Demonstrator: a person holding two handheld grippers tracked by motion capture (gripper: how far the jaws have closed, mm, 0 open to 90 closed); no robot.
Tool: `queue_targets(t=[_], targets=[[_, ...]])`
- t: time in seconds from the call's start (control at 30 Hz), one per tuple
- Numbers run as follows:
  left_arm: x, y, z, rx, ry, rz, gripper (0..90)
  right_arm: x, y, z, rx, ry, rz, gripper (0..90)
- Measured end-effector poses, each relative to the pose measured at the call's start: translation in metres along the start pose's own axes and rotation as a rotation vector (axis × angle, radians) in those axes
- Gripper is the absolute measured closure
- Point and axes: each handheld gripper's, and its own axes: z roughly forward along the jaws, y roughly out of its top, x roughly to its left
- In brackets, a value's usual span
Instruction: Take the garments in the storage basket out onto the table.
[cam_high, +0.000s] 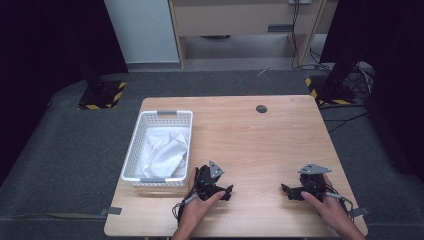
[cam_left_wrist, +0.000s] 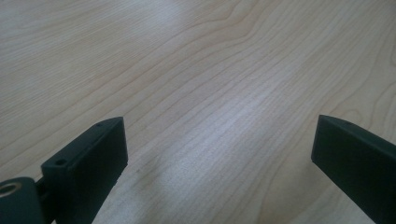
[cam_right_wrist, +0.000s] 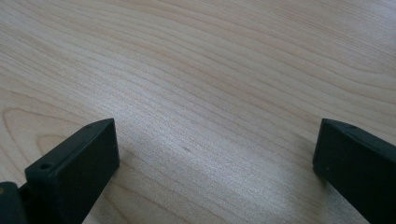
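- At the left of the high view, a white basket (cam_high: 135, 145) is seen on the wooden table (cam_high: 260, 145), with a white cloth (cam_high: 165, 150) lying crumpled inside it.
- Judged from how things lie, the cloth is either already put away or not yet taken out; which of the two cannot be told. Nothing is held by either gripper.
- Toward the lower middle of the high view, just right of the basket's near corner, the left gripper (cam_high: 227, 191) is rested low on the table, gripped by the left hand (cam_high: 197, 202), and is aimed toward the right of the frame.
- At the lower right of the same view, the right gripper (cam_high: 286, 190) is held by the right hand (cam_high: 325, 202) and is aimed toward the left, so that the two grippers face each other, well apart.
- Both pairs of jaws are shown spread wide in the gripper views, with bare wood grain between them.
- Of the two, the left gripper is the nearer to the cloth.
- A small dark round fitting (cam_high: 261, 108) is set into the table near its far edge.
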Motion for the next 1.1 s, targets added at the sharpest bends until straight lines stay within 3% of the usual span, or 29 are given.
queue_targets(t=[0.3,0.47,0.73,1.1], targets=[[-0.006,0.007,-0.012,-0.006,-0.007,0.026,3.8,0.000,0.000,0.001,-0.001,0.003,-0.002,0.3],[-0.004,0.007,-0.017,-0.006,-0.020,0.005,4.1,0.000,0.000,0.001,-0.001,0.004,-0.001,0.3],[0.002,0.012,-0.025,-0.012,-0.001,0.001,4.4,0.000,0.000,0.001,-0.001,0.003,-0.001,0.3],[0.003,0.020,-0.038,-0.004,0.006,0.031,4.1,0.000,0.000,0.001,-0.001,0.003,-0.001,0.3]])
